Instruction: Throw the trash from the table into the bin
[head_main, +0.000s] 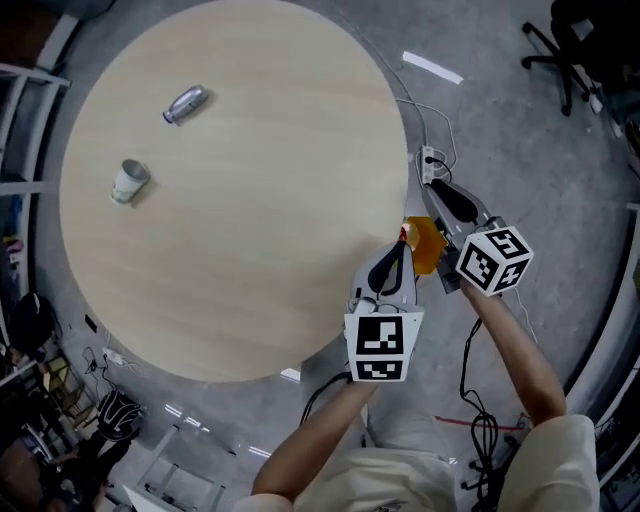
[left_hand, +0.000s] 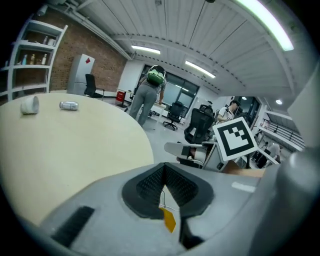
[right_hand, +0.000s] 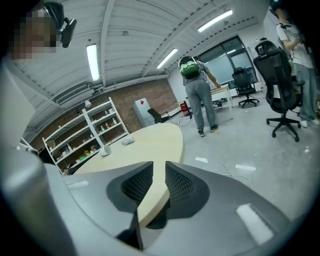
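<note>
A crushed silver can (head_main: 186, 103) (left_hand: 68, 105) (right_hand: 128, 141) and a tipped white paper cup (head_main: 130, 181) (left_hand: 30, 105) (right_hand: 104, 150) lie on the far left of the round wooden table (head_main: 250, 250). Both grippers hover at its right edge, far from them. My left gripper (head_main: 403, 245) (left_hand: 162, 172) has its tips together, with nothing visible between the pads. My right gripper (head_main: 432, 188) (right_hand: 159, 167) stands slightly open and empty, the table edge showing through the gap. An orange-yellow thing (head_main: 425, 245) (left_hand: 169, 219) shows between and below the grippers; I cannot tell what it is.
A power strip (head_main: 430, 165) with a white cable lies on the grey floor right of the table. An office chair (head_main: 570, 50) stands far right. A person (left_hand: 145, 97) (right_hand: 197, 95) stands beyond the table. Shelves (right_hand: 85, 135) line the brick wall; clutter (head_main: 60, 420) sits lower left.
</note>
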